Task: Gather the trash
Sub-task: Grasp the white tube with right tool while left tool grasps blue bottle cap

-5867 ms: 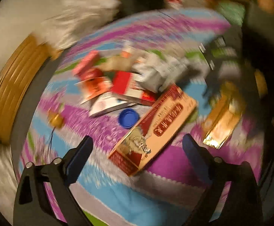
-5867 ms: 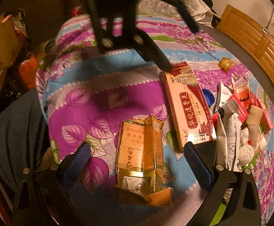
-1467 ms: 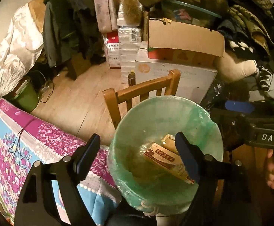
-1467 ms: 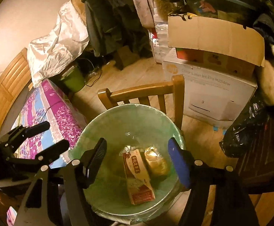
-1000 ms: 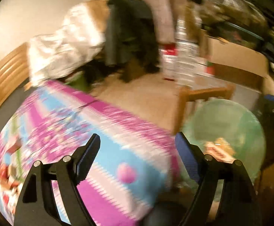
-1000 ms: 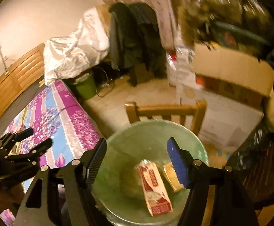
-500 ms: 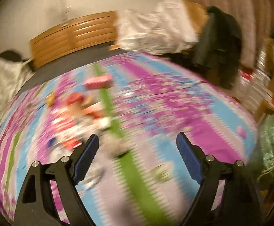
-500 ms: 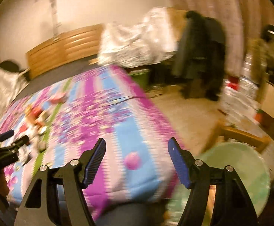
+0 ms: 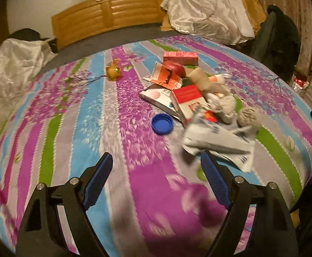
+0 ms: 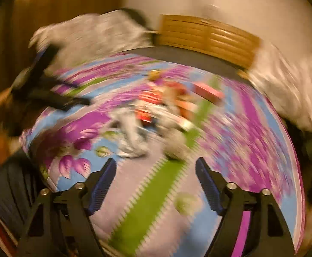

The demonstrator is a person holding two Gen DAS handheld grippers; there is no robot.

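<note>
Looking through the left wrist view, the left gripper [image 9: 156, 171] hangs spread and empty over the floral bedspread [image 9: 48, 128], so the step in hand seems to be reaching for more trash. The trash pile [image 9: 190, 98] sits right of centre; the crumpled white wrapper [image 9: 218, 143] lies nearest, a blue cap [image 9: 162, 123] beside it. In the blurred right wrist view, the right gripper [image 10: 155, 178] is opening, nothing between its jaws; the litter smears across mid-frame, the other gripper's arm crossing at left.
</note>
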